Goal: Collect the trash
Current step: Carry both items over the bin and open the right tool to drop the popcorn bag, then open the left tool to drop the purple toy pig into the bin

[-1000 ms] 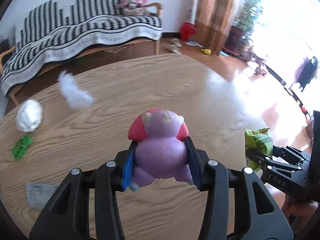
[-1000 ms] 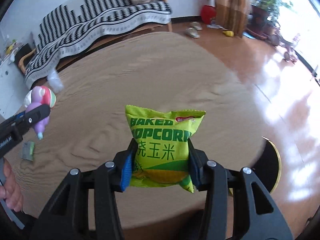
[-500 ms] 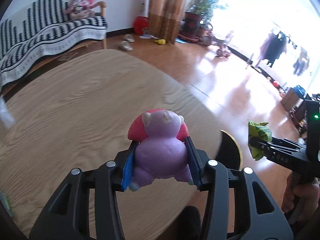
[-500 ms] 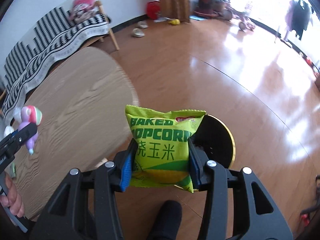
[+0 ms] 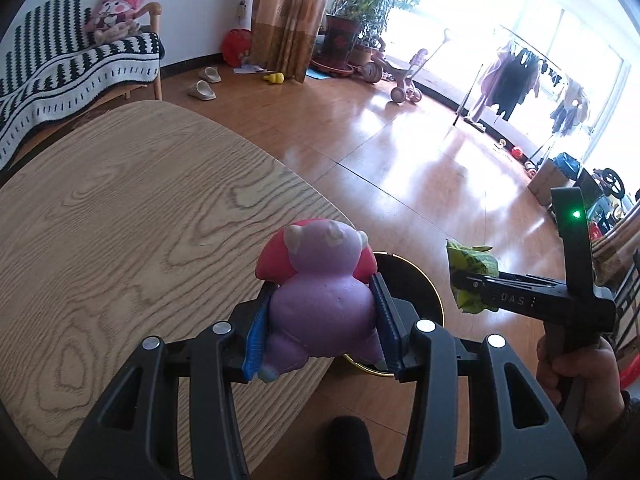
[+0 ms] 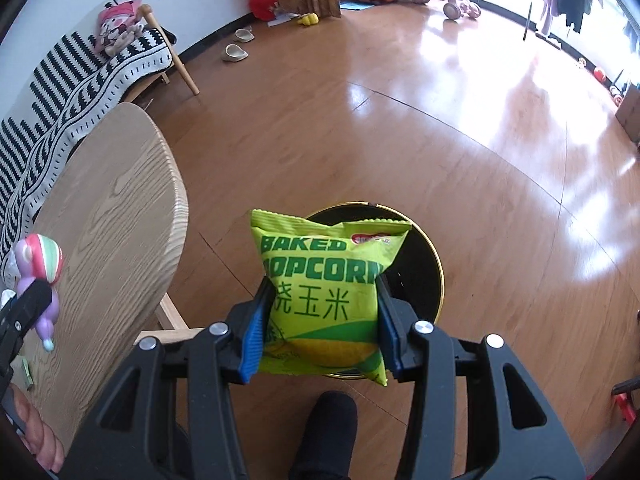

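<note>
Left wrist view: the left gripper point(image 5: 322, 314) pinches one purple and pink squishy toy point(image 5: 320, 300) between its blue pads, and the toy's body hides most of the black bin point(image 5: 420, 280) behind it. Only the bin's right rim, a thin gold edge, shows past the toy. The bin stands on the floor just beside the edge of the round wooden table point(image 5: 120, 240), whose near and left parts are cut off by the frame. To the right of the bin, the right gripper point(image 5: 472, 288) comes in from the side, clamped on one crumpled green snack bag point(image 5: 470, 270) seen edge-on, so its print cannot be read here. One hand point(image 5: 568, 368) grips that tool's handle, partly cut by the picture edge. A dark shape at the bottom, near the bin, may be a foot; the view is too poor to say.

Right wrist view: the right gripper point(image 6: 322, 312) is squeezed on the one green popcorn bag point(image 6: 324, 288), which hangs directly above the bin point(image 6: 424, 264) and covers the middle and left of its opening. The bin's inside is black and nothing in it can be made out. Left of the bin, the table point(image 6: 112, 208) shows only as a slice. At the far left edge, the left gripper point(image 6: 28, 304) holds the toy point(image 6: 38, 264) over the table, with fingers point(image 6: 40, 444) half cut off below.
</note>
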The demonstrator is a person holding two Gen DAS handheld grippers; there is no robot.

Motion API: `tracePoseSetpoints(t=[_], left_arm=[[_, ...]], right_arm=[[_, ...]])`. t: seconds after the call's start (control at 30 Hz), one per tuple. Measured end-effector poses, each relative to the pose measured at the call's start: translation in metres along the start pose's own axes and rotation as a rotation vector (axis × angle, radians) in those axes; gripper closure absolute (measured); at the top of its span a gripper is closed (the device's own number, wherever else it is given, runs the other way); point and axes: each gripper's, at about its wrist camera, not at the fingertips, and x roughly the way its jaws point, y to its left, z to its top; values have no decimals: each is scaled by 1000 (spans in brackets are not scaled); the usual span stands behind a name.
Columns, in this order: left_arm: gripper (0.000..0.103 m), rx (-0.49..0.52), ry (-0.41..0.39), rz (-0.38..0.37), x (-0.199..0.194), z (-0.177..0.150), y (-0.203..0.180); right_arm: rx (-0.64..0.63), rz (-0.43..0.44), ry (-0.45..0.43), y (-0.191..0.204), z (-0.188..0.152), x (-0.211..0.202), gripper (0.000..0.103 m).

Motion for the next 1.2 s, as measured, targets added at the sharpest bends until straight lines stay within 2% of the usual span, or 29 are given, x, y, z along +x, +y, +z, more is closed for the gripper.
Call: tracePoseSetpoints(t=[0.63,0.77,1.03,1.2], left_arm=[[57,23,17,-3,12,-6,-12],[57,33,17,-5,13,-6,-17],[57,47,22,-23,20,-6,-23],[57,81,46,-60,39,-12,-46]], right_arm=[[54,2,2,-8,7,11,55],[74,-5,-13,-12,9,9,32],[96,-6,-39,-18,13,4,28],[151,-21,-72,-34,14,-8,26]])
